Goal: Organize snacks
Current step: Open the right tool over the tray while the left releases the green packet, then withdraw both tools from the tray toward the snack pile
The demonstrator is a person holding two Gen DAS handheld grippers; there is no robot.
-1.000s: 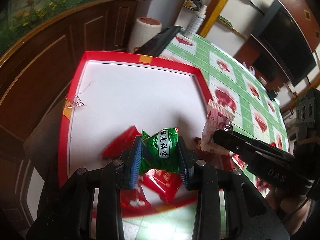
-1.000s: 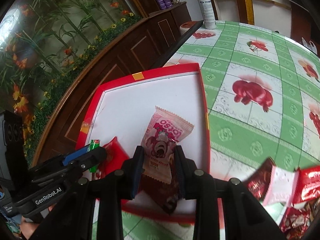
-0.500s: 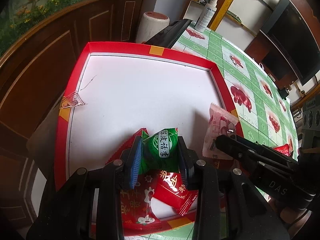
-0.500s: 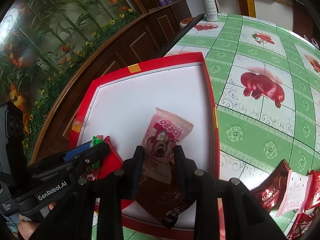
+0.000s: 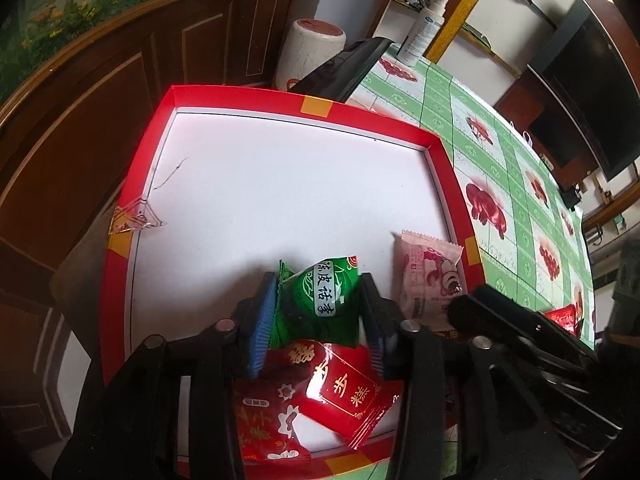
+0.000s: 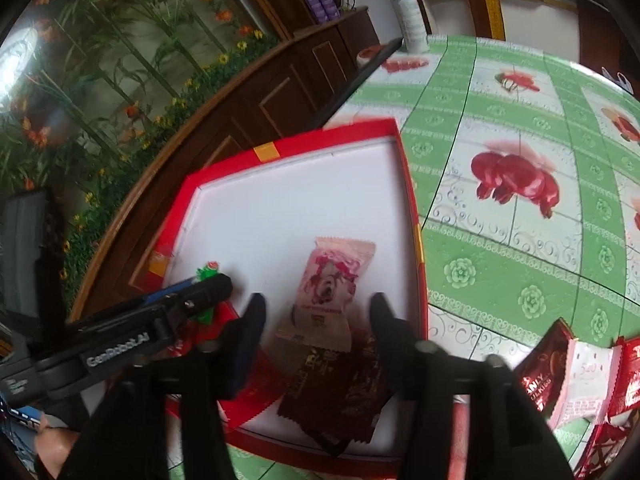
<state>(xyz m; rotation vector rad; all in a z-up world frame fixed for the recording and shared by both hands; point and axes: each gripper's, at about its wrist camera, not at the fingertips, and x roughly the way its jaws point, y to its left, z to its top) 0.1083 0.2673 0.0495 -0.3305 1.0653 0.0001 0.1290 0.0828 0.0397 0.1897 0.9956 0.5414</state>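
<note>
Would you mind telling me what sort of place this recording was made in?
Most likely a home living or dining room: a table under a floral tablecloth, dark wooden cabinets and a large television against the wall.

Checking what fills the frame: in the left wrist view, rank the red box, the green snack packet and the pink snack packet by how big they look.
1. red box
2. green snack packet
3. pink snack packet; close to the green one, so that order is unsure.

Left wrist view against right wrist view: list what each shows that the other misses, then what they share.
Only the left wrist view shows the dark television and white stool. Only the right shows the loose snack pile on the tablecloth and the dark brown packet. Both show the red tray, green packet and pink packet, each between opening jaws.
</note>
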